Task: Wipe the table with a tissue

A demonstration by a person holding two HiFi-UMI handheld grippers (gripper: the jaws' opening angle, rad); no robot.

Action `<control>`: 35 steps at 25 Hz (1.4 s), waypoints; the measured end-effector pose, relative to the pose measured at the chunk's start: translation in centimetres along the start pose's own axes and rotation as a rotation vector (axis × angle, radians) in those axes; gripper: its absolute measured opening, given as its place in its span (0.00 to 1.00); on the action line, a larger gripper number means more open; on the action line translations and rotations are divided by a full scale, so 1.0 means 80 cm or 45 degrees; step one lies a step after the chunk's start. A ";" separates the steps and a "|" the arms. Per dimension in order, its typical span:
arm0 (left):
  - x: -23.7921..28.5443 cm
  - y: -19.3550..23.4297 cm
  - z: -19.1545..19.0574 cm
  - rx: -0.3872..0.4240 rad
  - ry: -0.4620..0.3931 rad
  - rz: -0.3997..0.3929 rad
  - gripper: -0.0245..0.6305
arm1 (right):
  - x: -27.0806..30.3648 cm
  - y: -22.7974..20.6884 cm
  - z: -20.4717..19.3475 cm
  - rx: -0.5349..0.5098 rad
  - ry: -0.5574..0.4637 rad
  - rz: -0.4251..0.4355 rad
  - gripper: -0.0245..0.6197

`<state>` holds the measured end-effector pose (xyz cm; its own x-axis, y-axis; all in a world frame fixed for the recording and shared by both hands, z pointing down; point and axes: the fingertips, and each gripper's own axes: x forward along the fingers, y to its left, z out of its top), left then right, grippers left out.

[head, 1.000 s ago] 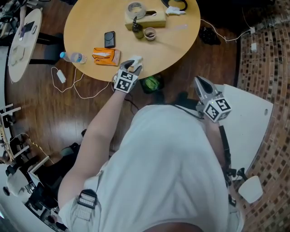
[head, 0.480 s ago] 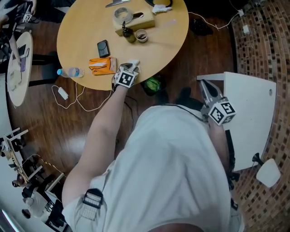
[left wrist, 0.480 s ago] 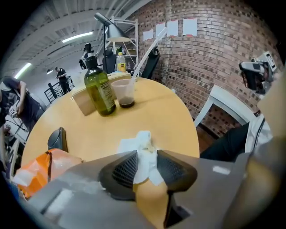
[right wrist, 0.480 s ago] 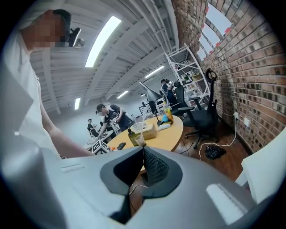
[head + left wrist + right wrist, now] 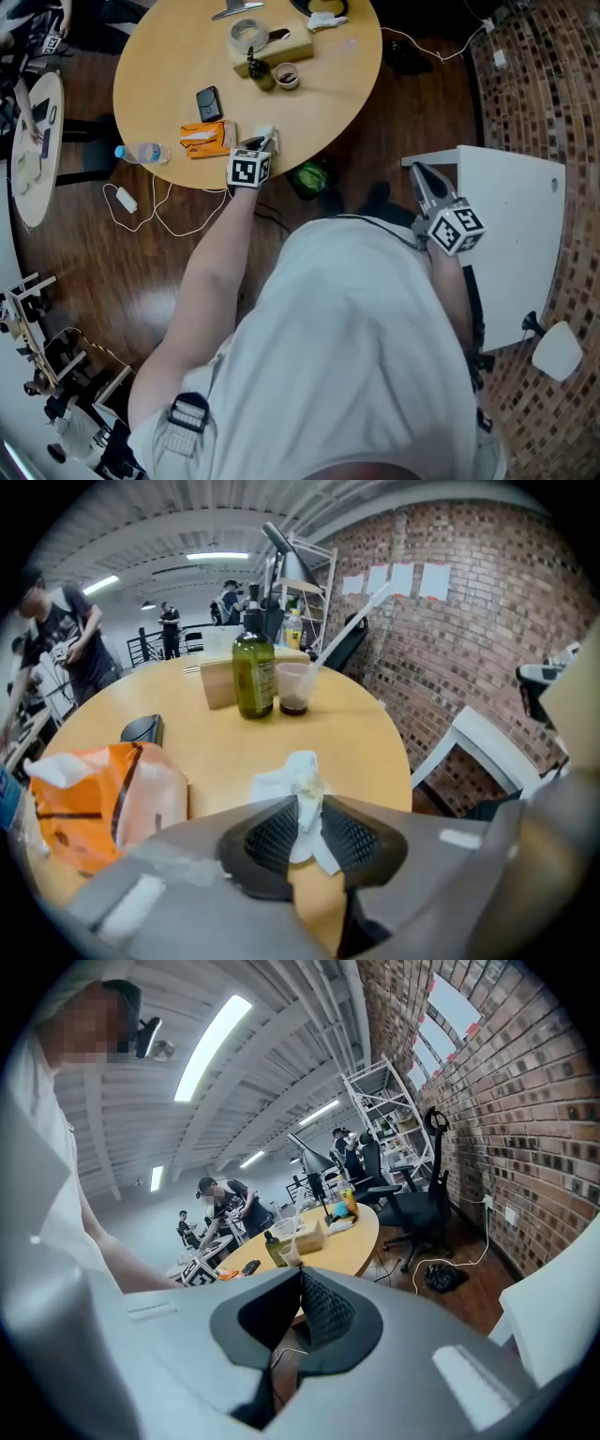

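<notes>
While closing left gripper (image 5: pixel 305 810) jaws on soft, light tissue (image 5: pixel 298 778) beside orange packet (image 5: pixel 94 799), pinching bunched middle; right gripper (image 5: pixel 298 1314) jaws together, empty.

a white shirt (image 5: pixel 366 347), grey left tongs (image 5: pixel 307 810) and right tongs (image 5: pixel 300 1283) with black ribbed pads (image 5: pixel 349 836), checkered marker cubes (image 5: pixel 247 170).

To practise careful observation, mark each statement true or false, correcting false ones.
1. The left hand-held gripper has a tissue between its jaws. True; they have just been closing on it.
2. The right hand-held gripper hovers over the table. False: it is away from it, shut and empty.
3. The green bottle lies on its side. False: it stands upright beside the cup.
4. An orange packet lies near the tissue. True.
</notes>
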<state>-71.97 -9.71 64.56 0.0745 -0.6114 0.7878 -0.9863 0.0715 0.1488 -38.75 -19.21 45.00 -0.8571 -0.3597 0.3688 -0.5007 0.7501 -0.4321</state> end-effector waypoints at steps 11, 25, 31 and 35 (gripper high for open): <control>-0.057 -0.106 -0.015 0.002 -0.205 -0.215 0.16 | 0.000 0.013 -0.022 0.029 0.011 0.002 0.05; -0.031 -0.280 -0.008 0.321 -0.155 -0.699 0.17 | -0.093 -0.012 -0.068 0.163 -0.095 -0.310 0.05; -0.017 -0.361 0.030 0.389 -0.148 -0.898 0.16 | -0.163 -0.046 -0.079 0.254 -0.186 -0.453 0.05; -0.012 -0.417 0.053 0.501 -0.170 -0.991 0.16 | -0.197 -0.071 -0.089 0.327 -0.249 -0.546 0.05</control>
<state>-39.77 -14.84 56.33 0.7529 -0.4620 0.4687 -0.6437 -0.6653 0.3782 -21.58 -13.86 47.47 -0.5636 -0.7188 0.4070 -0.8033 0.3622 -0.4728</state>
